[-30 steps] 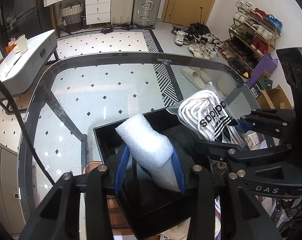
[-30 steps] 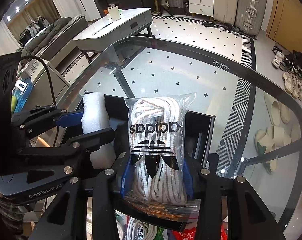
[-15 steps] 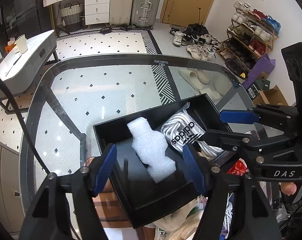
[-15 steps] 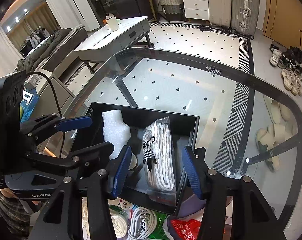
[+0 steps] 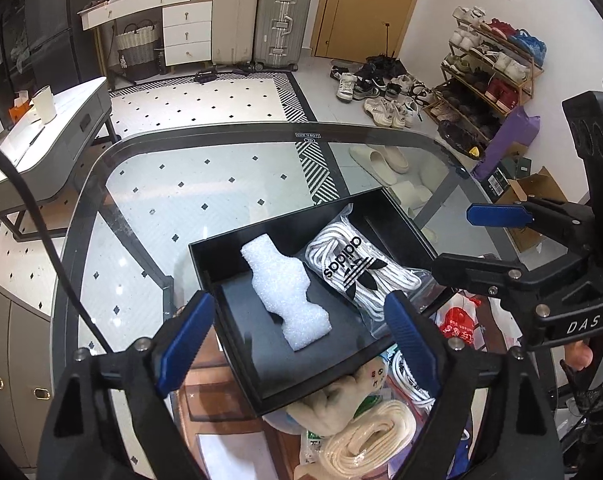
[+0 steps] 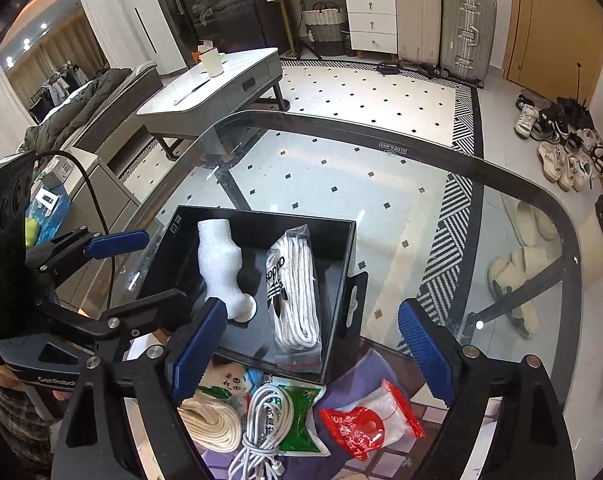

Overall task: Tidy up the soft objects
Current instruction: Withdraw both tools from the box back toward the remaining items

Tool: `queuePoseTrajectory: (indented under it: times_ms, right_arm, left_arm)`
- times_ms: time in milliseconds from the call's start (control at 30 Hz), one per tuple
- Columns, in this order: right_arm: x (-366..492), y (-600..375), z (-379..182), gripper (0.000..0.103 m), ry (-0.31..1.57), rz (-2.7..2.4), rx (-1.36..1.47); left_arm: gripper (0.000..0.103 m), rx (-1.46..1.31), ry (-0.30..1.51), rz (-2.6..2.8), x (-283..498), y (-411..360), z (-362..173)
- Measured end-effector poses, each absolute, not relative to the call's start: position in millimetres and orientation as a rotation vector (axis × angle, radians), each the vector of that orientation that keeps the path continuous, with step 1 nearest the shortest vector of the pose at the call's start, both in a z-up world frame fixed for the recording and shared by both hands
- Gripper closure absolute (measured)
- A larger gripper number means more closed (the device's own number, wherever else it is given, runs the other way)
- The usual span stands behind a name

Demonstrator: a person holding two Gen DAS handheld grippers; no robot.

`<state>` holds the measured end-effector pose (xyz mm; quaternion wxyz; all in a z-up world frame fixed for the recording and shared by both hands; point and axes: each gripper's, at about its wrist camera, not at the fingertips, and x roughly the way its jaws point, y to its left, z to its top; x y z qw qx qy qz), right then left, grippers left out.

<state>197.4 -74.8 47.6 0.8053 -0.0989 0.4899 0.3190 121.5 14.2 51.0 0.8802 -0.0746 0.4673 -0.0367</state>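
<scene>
A black open box sits on the glass table. Inside it lie a white foam piece and a clear bag of white laces with a black logo. My left gripper is open and empty, held above the box's near edge. My right gripper is open and empty, above the box's near side. Each gripper shows in the other's view, the right one at the right and the left one at the left.
In front of the box lie a cream rope bundle, a white cable, a green packet and a red-and-clear bag. The curved glass table edge runs beyond the box.
Both grippers opened and let go of the foam piece and the laces bag, which now lie in the box. Both grippers have pulled back and up from the box.
</scene>
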Motion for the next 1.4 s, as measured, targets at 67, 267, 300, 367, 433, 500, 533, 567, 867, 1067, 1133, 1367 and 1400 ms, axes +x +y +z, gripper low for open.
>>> queuePoseTrajectory:
  times_ms: [67, 267, 300, 367, 433, 500, 533, 567, 867, 1067, 1133, 1367, 1400]
  right_arm:
    - [193, -79, 48, 0.014, 1.050, 0.681, -0.209]
    - [180, -94, 47, 0.014, 1.053, 0.670, -0.209]
    - [177, -98, 46, 0.014, 1.053, 0.667, -0.210]
    - [173, -102, 46, 0.014, 1.057, 0.661, -0.213]
    - [169, -107, 44, 0.014, 1.061, 0.655, -0.213]
    - [164, -111, 43, 0.014, 1.065, 0.652, -0.214]
    - [161, -112, 43, 0.014, 1.069, 0.653, -0.214]
    - [158, -114, 42, 0.014, 1.072, 0.654, -0.216]
    - [130, -119, 26, 0.014, 1.102, 0.664, -0.228]
    - [114, -118, 16, 0.014, 1.121, 0.685, -0.220]
    - [109, -118, 13, 0.014, 1.126, 0.689, -0.221]
    - [96, -121, -1, 0.014, 1.147, 0.702, -0.217]
    - [95, -121, -3, 0.014, 1.149, 0.704, -0.218]
  left_arm:
    - [0.011, -0.161, 0.964, -0.078, 117, 15, 53]
    - [0.005, -0.170, 0.960, -0.078, 104, 13, 56]
    - [0.004, -0.165, 0.963, -0.079, 102, 10, 55]
    - [0.001, -0.160, 0.966, -0.084, 98, 7, 55]
    - [0.000, -0.149, 0.962, -0.087, 91, 5, 53]
    - [0.000, -0.134, 0.964, -0.093, 86, 3, 51]
    - [0.000, -0.127, 0.967, -0.095, 83, 3, 50]
    - [0.000, -0.121, 0.971, -0.096, 81, 3, 48]
    - [0.000, -0.076, 0.982, -0.137, 62, -5, 39]
    - [0.000, 0.003, 0.975, -0.175, 50, -17, 34]
    - [0.000, 0.020, 0.982, -0.198, 47, -19, 31]
    - [0.000, 0.054, 0.995, -0.235, 41, -23, 23]
    - [0.000, 0.057, 0.995, -0.241, 40, -24, 22]
